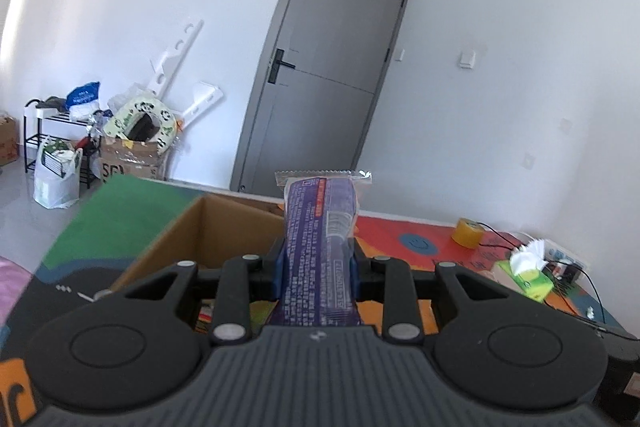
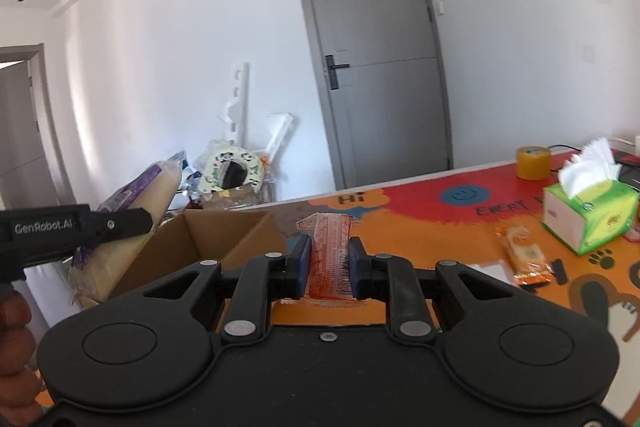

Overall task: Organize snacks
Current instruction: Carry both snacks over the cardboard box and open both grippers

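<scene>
My left gripper (image 1: 318,259) is shut on a purple snack packet (image 1: 320,227) that stands upright between its blue pads, above the near side of an open cardboard box (image 1: 200,227). In the right wrist view that same packet (image 2: 128,211) shows cream and purple at the left, held over the box (image 2: 224,231) by the left gripper (image 2: 116,223). My right gripper (image 2: 329,259) is shut on a thin orange-red snack packet (image 2: 330,255), to the right of the box. Another orange snack packet (image 2: 526,255) lies on the table.
A colourful table mat (image 2: 420,219) covers the table. A green tissue box (image 2: 588,211) and a roll of yellow tape (image 2: 532,163) stand at the right. A grey door (image 1: 332,67) and a pile of bags and boxes (image 1: 132,143) are behind, on the floor.
</scene>
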{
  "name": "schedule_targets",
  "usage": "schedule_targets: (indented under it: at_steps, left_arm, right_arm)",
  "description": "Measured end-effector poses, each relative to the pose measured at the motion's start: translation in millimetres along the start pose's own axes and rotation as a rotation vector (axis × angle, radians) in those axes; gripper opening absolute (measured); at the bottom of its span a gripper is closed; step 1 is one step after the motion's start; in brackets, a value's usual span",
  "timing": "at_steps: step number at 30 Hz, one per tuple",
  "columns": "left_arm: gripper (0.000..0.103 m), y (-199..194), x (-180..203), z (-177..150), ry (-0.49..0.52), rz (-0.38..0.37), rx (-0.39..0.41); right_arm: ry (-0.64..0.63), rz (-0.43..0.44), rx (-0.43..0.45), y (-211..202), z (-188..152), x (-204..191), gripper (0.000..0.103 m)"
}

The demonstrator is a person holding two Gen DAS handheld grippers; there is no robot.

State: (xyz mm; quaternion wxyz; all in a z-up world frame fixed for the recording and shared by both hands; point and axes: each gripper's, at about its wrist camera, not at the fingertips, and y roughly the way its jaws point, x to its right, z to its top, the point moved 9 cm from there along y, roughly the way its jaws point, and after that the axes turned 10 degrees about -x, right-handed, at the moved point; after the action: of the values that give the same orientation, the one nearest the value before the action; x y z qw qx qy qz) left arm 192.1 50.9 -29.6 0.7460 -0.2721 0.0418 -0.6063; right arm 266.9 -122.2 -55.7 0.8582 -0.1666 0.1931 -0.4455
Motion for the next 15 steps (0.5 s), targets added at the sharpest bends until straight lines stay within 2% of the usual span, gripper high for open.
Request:
schedule_targets:
  at_steps: [8, 15]
  left_arm:
    - [0.029, 5, -33, 20, -0.029, 0.046, 0.027]
    - [0.029, 22, -52, 24, -0.054, 0.070, 0.009]
  right_arm:
    - [-0.057, 0.027, -0.003, 19, 10, -30, 0.021]
    - [-0.106, 0.073, -0.017, 40, 18, -62, 0.021]
